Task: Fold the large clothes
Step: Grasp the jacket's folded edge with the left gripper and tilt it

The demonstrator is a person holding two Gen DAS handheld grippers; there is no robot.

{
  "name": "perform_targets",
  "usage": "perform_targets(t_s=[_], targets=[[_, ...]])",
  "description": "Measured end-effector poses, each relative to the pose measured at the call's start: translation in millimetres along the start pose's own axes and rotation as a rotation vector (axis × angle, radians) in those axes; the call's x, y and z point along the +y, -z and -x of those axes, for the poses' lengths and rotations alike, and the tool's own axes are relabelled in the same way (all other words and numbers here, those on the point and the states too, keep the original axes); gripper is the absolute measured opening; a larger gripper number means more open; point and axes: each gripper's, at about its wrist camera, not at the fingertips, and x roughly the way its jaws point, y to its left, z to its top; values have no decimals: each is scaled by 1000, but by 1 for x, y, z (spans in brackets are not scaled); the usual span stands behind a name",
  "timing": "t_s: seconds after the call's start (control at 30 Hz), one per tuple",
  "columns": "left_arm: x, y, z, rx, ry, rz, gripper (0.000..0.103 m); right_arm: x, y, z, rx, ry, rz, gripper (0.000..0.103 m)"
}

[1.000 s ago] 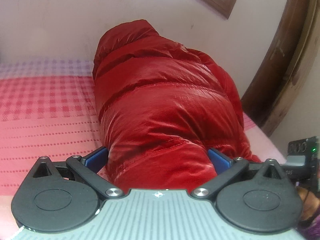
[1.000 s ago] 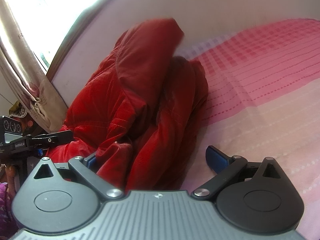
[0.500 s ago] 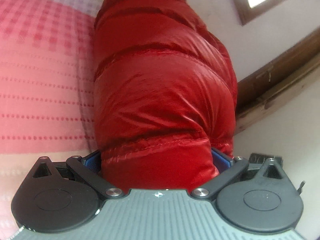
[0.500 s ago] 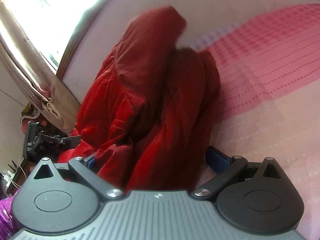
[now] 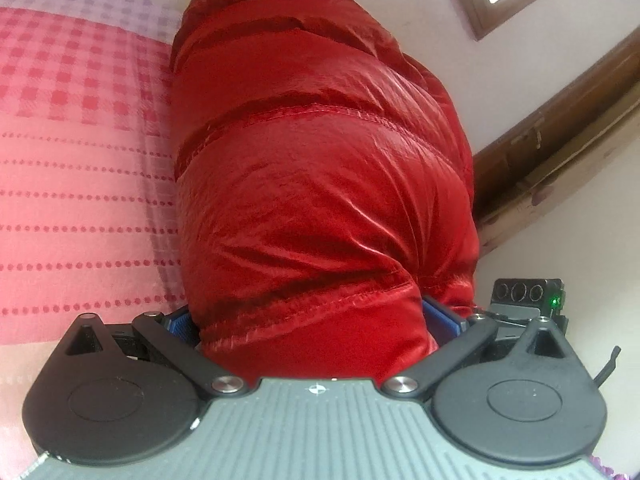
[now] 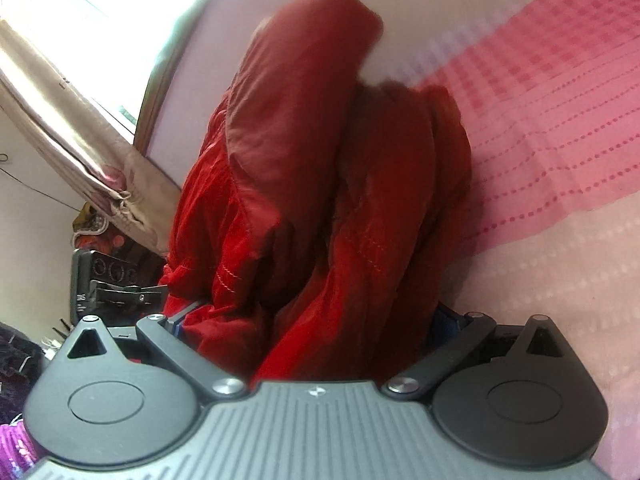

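Red jacket (image 5: 320,184) between both tongs

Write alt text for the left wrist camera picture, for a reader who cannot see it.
A shiny red puffer jacket fills the view, its near hem clamped in the left gripper, whose blue pads press on either side. It rises from a pink checked bedspread; a white wall and a wooden window frame lie behind.
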Motion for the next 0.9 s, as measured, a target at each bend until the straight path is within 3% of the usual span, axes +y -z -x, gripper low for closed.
perform_targets(t_s=[0.3,0.5,0.67,0.9], targets=[[-3,0,-1,-5,-24,0,103,2,4,0,-35,13,16,103],[2,1,-1,-4,11,8,103,2,1,-2,-21,10,1,103],[-2,6,1,-26,5,-41,103,1,1,-5,-28,-9,19,103],[-31,16,5,-90,-108,-119,90,14,8,-8,-48,7,75,74]])
